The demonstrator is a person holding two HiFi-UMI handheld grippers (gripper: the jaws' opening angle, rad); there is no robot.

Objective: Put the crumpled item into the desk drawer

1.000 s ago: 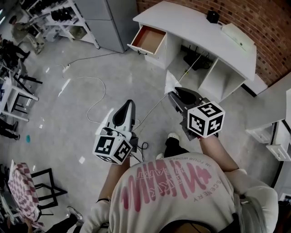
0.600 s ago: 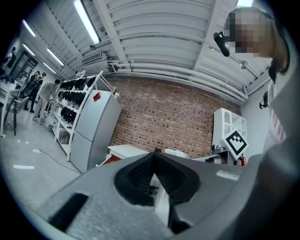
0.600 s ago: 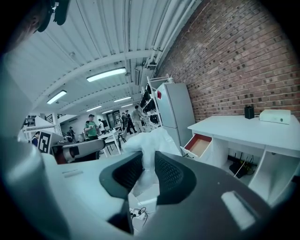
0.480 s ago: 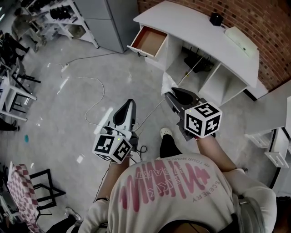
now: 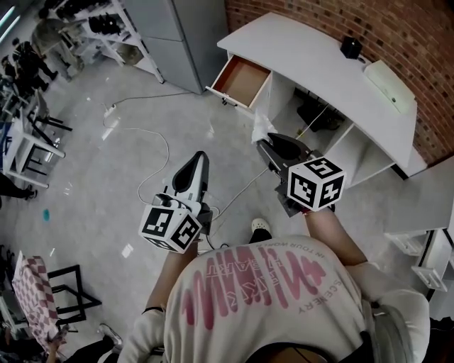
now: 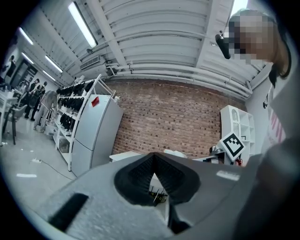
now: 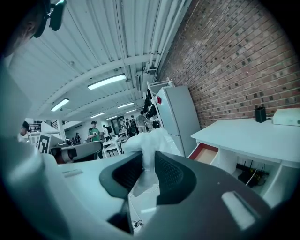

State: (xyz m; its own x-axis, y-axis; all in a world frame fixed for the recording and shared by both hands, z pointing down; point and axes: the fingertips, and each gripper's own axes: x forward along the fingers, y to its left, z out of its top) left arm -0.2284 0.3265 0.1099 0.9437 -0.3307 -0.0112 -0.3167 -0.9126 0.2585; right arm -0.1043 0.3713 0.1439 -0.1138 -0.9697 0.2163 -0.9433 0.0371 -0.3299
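Jaws of right gripper (image 7: pixel 149 158) pinching crumpled item (image 7: pixel 151 138), apart from open drawer (image 5: pixel 242 77). Those of left gripper (image 6: pixel 153 158) pressed together, empty.

The desk (image 5: pixel 312 57) stands against the wall (image 5: pixel 333 18), with its drawer (image 5: pixel 241 76) out at its left end and a box (image 5: pixel 350 47) at its back edge. A fridge (image 5: pixel 181 32) stands left of the desk. Before the drawer, the crumpled item (image 5: pixel 261 130) sits in the right gripper (image 5: pixel 265 146); the left gripper (image 5: pixel 201 157) is further left.

We see a workshop hall: red brick wall (image 5: pixel 418 35), grey concrete floor (image 5: pixel 92 191), white metal storage racks (image 5: pixel 106 25), fluorescent strip lights (image 7: pixel 105 81).
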